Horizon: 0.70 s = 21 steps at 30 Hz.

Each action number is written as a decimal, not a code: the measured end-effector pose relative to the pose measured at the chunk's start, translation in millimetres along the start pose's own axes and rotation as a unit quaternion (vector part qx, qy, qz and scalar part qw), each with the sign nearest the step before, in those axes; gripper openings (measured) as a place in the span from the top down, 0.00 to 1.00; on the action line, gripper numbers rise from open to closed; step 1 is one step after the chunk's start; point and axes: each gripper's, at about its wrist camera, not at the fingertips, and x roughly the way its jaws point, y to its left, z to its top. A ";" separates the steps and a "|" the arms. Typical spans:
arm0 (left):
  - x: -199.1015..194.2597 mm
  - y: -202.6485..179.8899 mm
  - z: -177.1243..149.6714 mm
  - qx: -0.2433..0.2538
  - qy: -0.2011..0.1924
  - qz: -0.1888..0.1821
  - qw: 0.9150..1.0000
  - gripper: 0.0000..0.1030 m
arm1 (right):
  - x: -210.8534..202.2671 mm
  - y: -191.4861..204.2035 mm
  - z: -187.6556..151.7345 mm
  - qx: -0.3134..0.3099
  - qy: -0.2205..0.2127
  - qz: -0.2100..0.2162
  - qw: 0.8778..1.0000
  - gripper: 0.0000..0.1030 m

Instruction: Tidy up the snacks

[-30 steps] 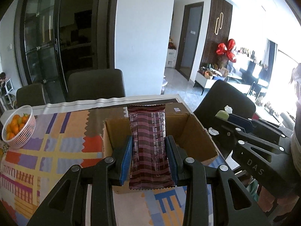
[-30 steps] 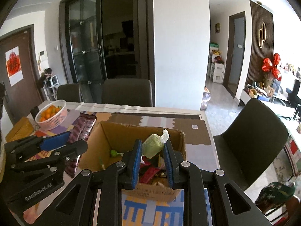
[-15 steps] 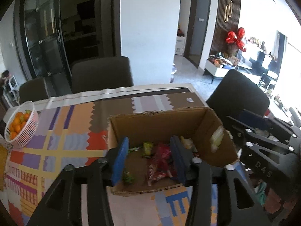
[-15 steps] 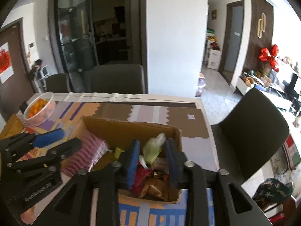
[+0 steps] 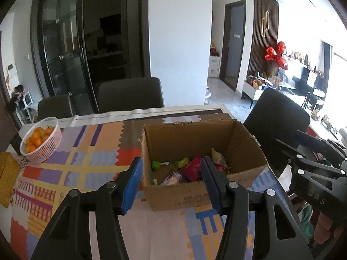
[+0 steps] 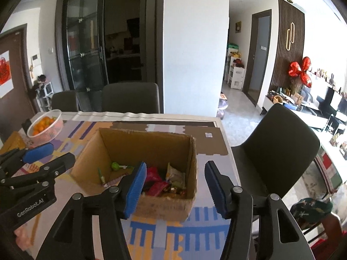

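Black claw, blue pads (silver screws).

You have one cardboard box, one basket of oranges, three chairs around the surface, and two tools, left tool and right tool. The snacks in the box overlap too much to count.

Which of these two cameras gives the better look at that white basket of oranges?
The left wrist view. There the basket of oranges stands whole and unblocked on the tablecloth, the fruit plainly visible. In the right wrist view the basket sits farther off and smaller, with a dark object against its left edge.
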 end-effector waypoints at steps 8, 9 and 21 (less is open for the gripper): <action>-43.3 -2.7 -29.7 0.006 -0.024 0.009 1.000 0.39 | -41.4 2.7 -25.2 0.009 -0.027 0.004 1.000 0.34; -49.3 -2.3 -33.4 0.004 -0.028 0.008 1.000 0.37 | -47.7 3.3 -29.1 0.008 -0.029 0.002 1.000 0.33; -97.1 -3.5 -74.3 -0.003 -0.045 0.008 0.999 0.27 | -100.5 10.3 -72.6 -0.010 -0.056 -0.017 0.998 0.20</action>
